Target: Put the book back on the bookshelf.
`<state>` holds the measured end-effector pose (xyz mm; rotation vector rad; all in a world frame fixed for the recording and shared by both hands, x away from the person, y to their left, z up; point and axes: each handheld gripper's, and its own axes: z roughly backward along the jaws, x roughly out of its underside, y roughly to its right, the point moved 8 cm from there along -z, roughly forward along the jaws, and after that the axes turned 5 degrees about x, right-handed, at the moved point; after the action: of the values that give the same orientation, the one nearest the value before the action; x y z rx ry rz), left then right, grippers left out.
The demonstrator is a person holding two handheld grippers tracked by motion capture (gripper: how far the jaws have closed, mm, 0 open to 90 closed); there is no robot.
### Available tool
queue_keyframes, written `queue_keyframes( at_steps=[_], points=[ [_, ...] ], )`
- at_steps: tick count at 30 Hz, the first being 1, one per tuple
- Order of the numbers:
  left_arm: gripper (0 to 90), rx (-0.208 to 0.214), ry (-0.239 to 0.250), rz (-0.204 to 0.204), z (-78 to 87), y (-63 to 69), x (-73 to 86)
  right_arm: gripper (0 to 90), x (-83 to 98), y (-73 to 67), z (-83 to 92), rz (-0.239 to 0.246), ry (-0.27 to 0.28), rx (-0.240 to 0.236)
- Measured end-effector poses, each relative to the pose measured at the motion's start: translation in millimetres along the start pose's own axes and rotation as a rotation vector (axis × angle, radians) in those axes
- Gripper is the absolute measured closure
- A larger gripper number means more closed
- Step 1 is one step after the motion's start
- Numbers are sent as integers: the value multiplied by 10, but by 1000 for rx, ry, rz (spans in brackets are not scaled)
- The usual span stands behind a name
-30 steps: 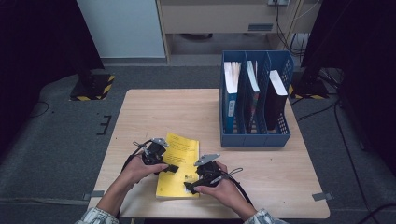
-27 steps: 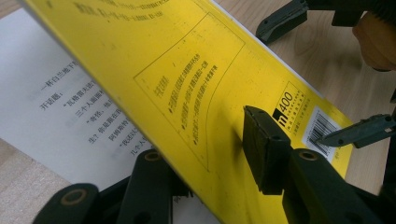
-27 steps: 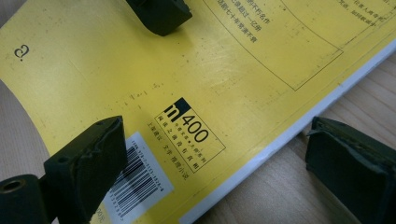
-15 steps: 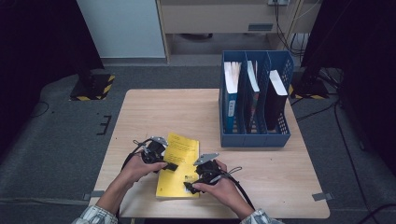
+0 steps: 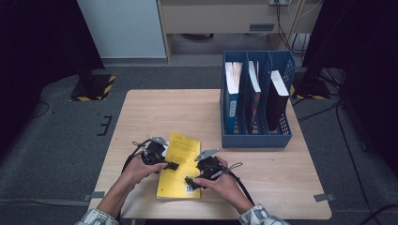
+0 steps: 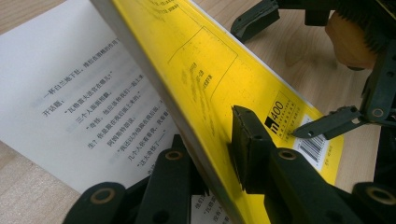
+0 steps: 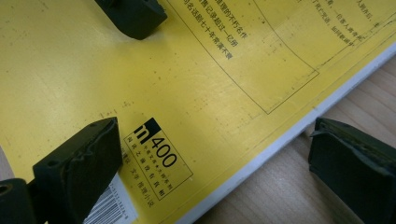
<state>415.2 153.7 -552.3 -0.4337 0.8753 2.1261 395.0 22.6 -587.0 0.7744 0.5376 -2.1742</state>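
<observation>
We have a yellow book (image 5: 179, 166) lying near the front edge of the wooden counter (image 5: 272, 168), between our two hands, well apart from the blue file rack (image 5: 256, 136) that stands at the far right with upright books in its compartments.

Our left tool (image 6: 219, 154) has just been closing, and it now clamps the book's yellow cover: in the left gripper view one jaw lies under the lifted cover, against the white printed page (image 6: 79, 107), and the other presses on the yellow face just beside the black "400" mark. The cover tilts up off the pages along that edge. In the high view this tool (image 5: 170, 165) sits at the book's left side.

Our right tool (image 7: 205, 163) is open. In the right gripper view one jaw rests over the yellow cover by the barcode, and the other hangs over bare wood just beyond the book's white page edge, so the edge lies between the jaws without being pinched. In the high view it (image 5: 188, 182) sits at the book's lower right corner.
</observation>
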Motion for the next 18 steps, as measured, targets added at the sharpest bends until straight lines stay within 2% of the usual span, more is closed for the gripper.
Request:
queue_keyframes(
  at_steps=[4, 10, 18],
  points=[
    [776, 4, 6, 10, 12, 7, -12, 29, -11, 28, -7, 0, 7, -5],
    [795, 13, 34, 1, 27, 22, -40, 26, -25, 90, -5, -12, 14, -9],
    [815, 33, 73, -1, 104, 41, -75, 7, -68, 157, -27, -50, 35, -34]
  ],
)
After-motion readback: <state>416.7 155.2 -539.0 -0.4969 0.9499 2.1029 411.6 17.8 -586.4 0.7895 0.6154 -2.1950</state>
